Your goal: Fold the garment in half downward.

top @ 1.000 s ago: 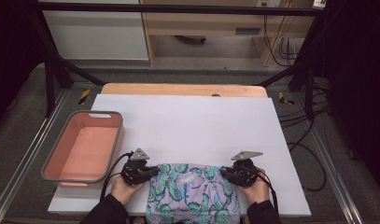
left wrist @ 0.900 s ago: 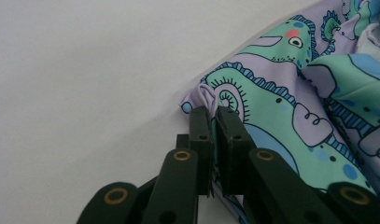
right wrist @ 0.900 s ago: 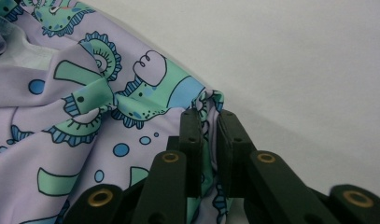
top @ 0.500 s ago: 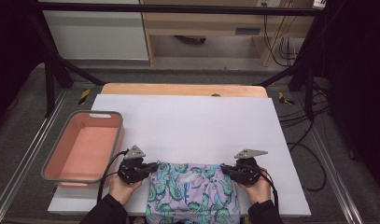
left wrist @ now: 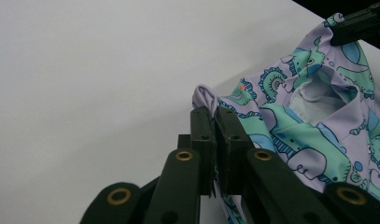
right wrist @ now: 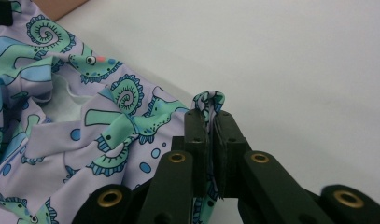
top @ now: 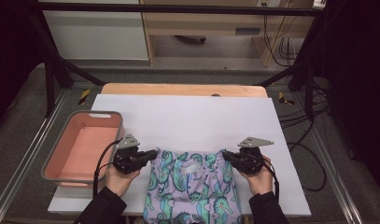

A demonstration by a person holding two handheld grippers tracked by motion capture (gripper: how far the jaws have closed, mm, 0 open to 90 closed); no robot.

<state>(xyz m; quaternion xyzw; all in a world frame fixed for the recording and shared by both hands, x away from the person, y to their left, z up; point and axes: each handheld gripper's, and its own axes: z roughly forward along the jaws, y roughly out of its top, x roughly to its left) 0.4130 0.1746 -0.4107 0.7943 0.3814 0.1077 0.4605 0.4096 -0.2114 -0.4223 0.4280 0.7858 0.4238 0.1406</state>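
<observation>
Salmon-pink bin (top: 80, 149) beside left tongs (top: 152, 154) holds nothing.

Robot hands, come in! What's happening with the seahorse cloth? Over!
Left gripper and right gripper shut on seahorse cloth corners. Cloth at table's near edge. Pink bin off left, nothing blocking.

Pink tub with grey rim (top: 62, 148) sat at table's left edge. White sheet (top: 187, 121) covered tabletop; wooden board edge (top: 178, 89) showed beyond. Black cables (top: 295, 119) lay on floor, right.
</observation>
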